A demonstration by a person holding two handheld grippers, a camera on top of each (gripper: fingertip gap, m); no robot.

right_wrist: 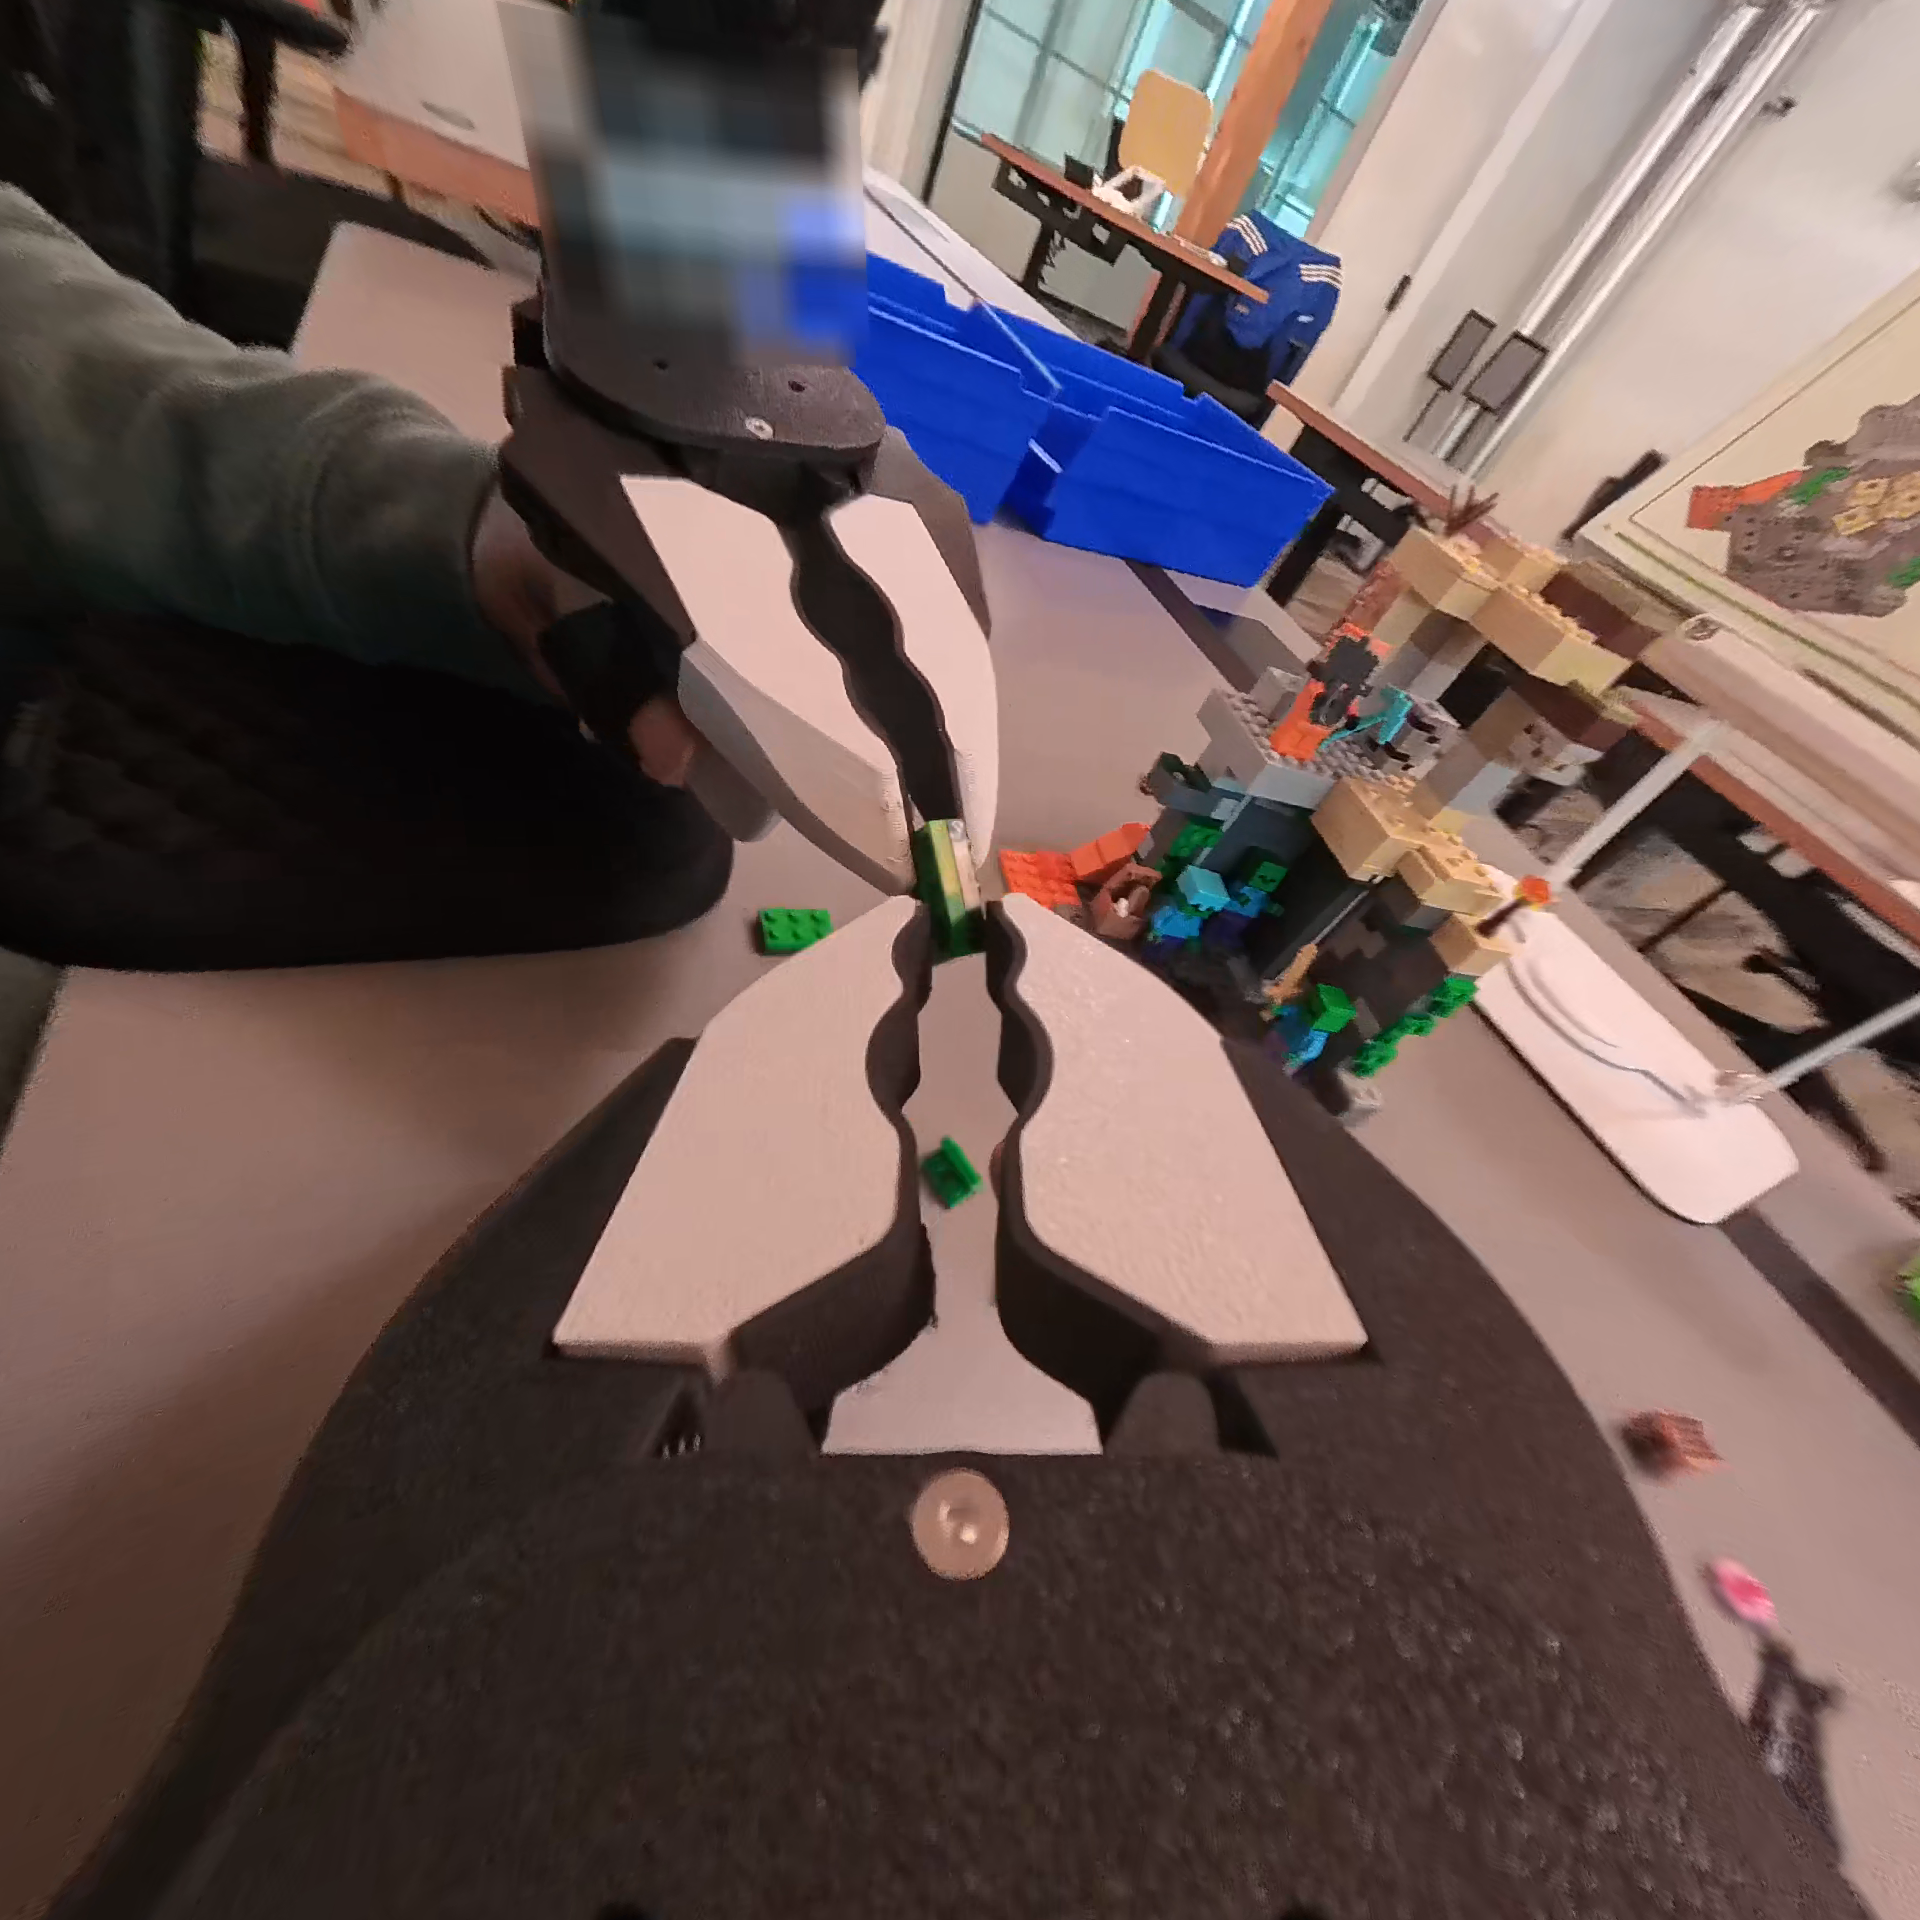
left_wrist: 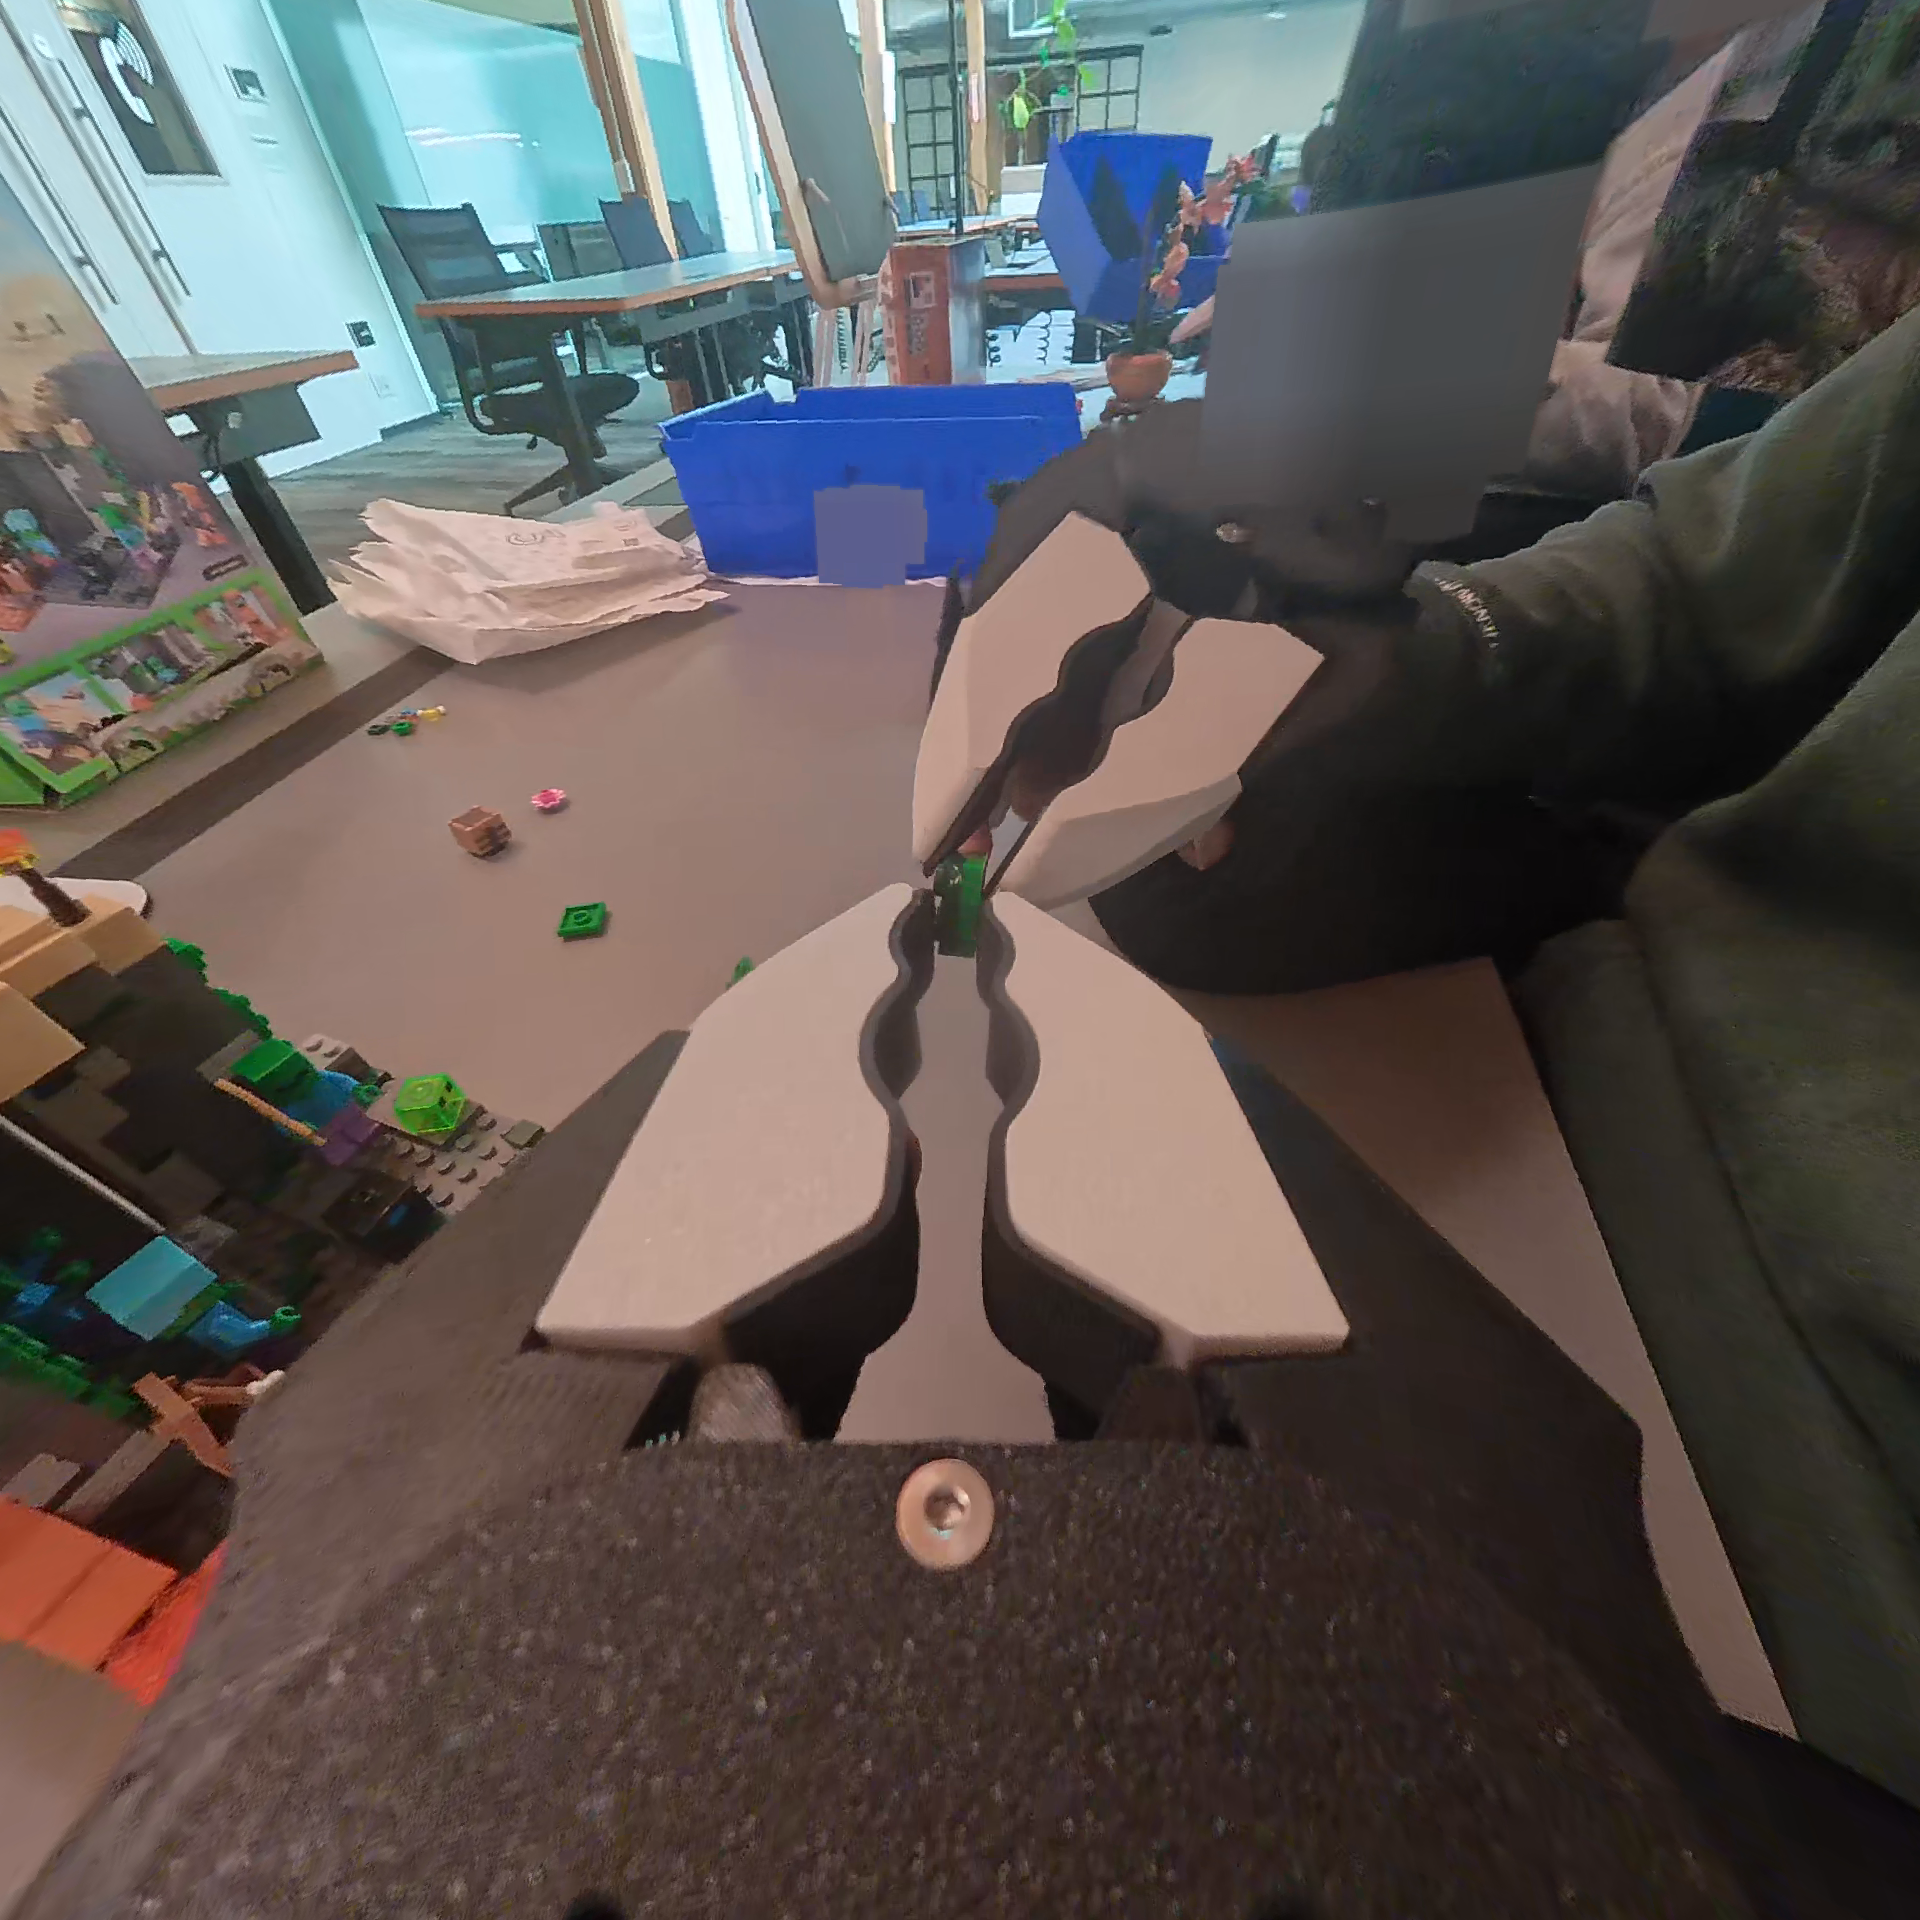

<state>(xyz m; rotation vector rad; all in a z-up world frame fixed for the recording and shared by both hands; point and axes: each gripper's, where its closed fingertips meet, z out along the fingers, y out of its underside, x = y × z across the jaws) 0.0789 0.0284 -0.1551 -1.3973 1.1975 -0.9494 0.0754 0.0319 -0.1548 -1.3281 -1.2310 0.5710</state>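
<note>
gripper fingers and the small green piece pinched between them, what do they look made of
Left gripper fingers: matte pale-grey faces on black wavy-edged cores, grainy like 3D-printed plastic, probably. Small green piece: glossy hard plastic, seemingly a toy building brick, also held by the right gripper.
</note>
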